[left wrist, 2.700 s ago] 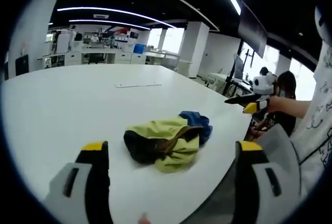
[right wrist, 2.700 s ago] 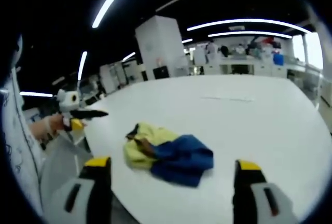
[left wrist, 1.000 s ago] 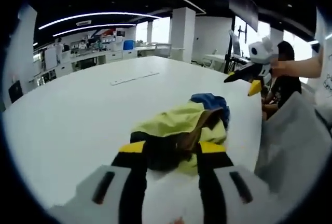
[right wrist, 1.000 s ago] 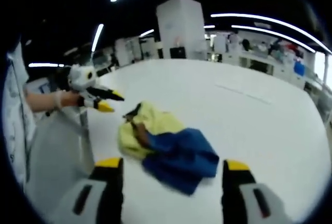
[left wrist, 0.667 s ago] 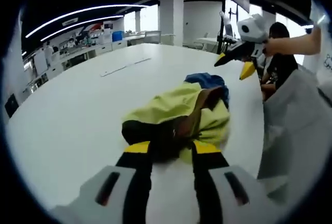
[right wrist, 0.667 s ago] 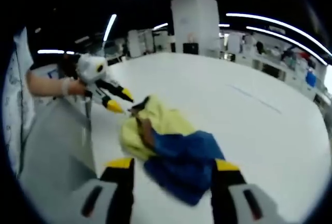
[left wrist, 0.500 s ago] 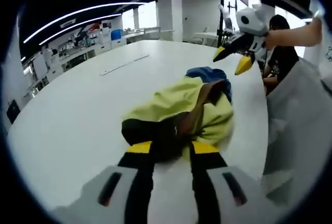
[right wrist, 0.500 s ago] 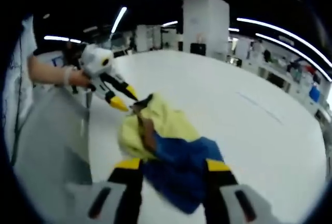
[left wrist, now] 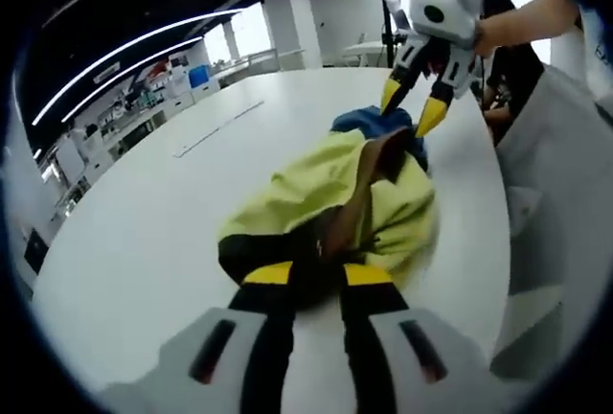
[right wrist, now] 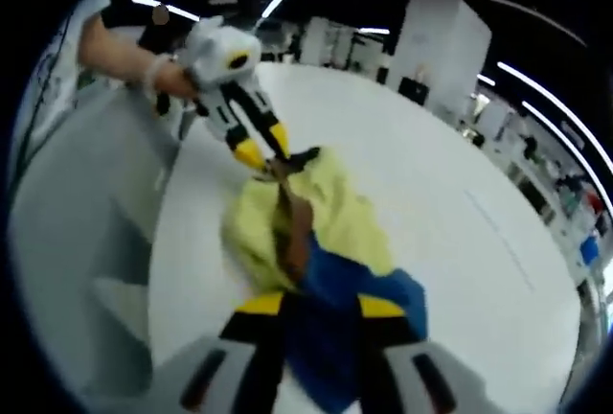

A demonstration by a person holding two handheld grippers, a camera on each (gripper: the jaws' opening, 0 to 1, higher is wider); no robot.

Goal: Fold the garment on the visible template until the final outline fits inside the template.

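A crumpled garment (left wrist: pixel 335 194), yellow-green with a dark hem and a blue part (left wrist: pixel 369 125), lies near the edge of the white table (left wrist: pixel 144 203). My left gripper (left wrist: pixel 316 273) is shut on the dark hem at the near end. In the right gripper view it reaches in from the upper left as the left gripper (right wrist: pixel 265 146), pinching that hem. The right gripper (left wrist: pixel 410 112) comes down from the upper right onto the blue part. In its own view the right gripper (right wrist: pixel 321 306) is shut on the blue fabric (right wrist: pixel 330 313), with the yellow cloth (right wrist: pixel 335 222) beyond.
A thin pale strip (left wrist: pixel 218 127) lies flat further in on the table (right wrist: pixel 460 165). The table's curved edge (left wrist: pixel 498 241) runs close beside the garment, with grey floor past it. A person (left wrist: pixel 512 59) sits beyond the edge. Desks and pillars stand far behind.
Both grippers have moved in on the garment from opposite ends and their jaws have narrowed from wide open to shut on the cloth, left on the dark hem, right on the blue part.
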